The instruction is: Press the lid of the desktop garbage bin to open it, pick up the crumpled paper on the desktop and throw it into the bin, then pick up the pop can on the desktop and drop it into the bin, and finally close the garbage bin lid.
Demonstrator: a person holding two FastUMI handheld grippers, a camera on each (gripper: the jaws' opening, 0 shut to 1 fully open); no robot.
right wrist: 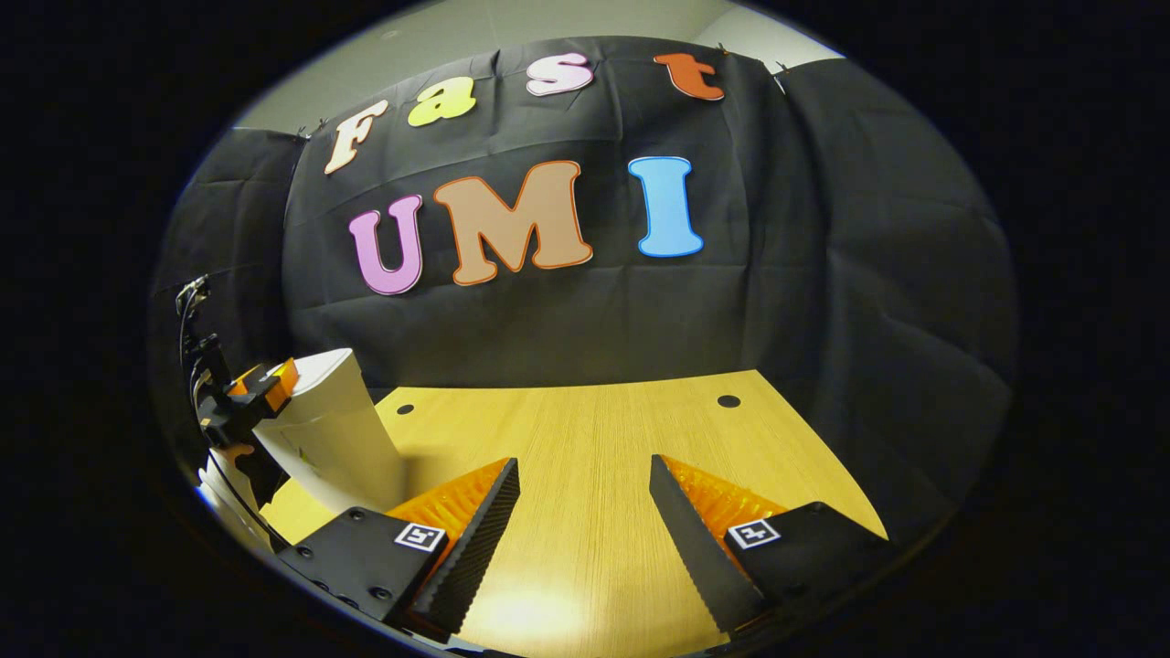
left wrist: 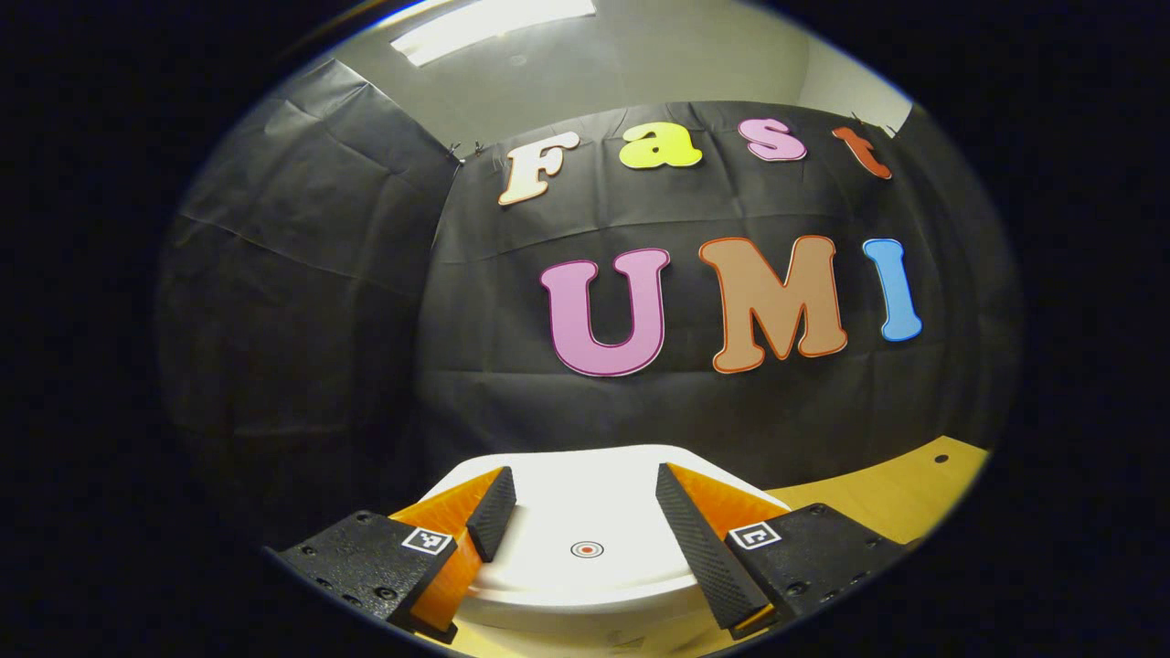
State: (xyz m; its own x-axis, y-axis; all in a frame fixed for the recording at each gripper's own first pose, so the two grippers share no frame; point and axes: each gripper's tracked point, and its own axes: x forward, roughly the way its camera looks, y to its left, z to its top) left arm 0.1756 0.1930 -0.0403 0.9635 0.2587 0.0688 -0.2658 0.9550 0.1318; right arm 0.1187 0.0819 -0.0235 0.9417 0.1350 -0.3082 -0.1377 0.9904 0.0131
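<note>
The white garbage bin's lid (left wrist: 585, 521) lies flat and closed just under my left gripper (left wrist: 579, 525), with a small red-ringed button mark (left wrist: 586, 549) between the fingers. That gripper is open and hovers over the lid, holding nothing. In the right gripper view the same white bin (right wrist: 324, 429) stands at the far left of the desk, with the left gripper (right wrist: 260, 388) and the hand holding it over its top. My right gripper (right wrist: 580, 530) is open above bare wood, holding nothing.
The wooden desktop (right wrist: 594, 439) stretches ahead of the right gripper, with two dark holes (right wrist: 728, 401) near its far edge. Black cloth walls close the booth behind and to both sides. A cable (right wrist: 187, 320) hangs by the left hand.
</note>
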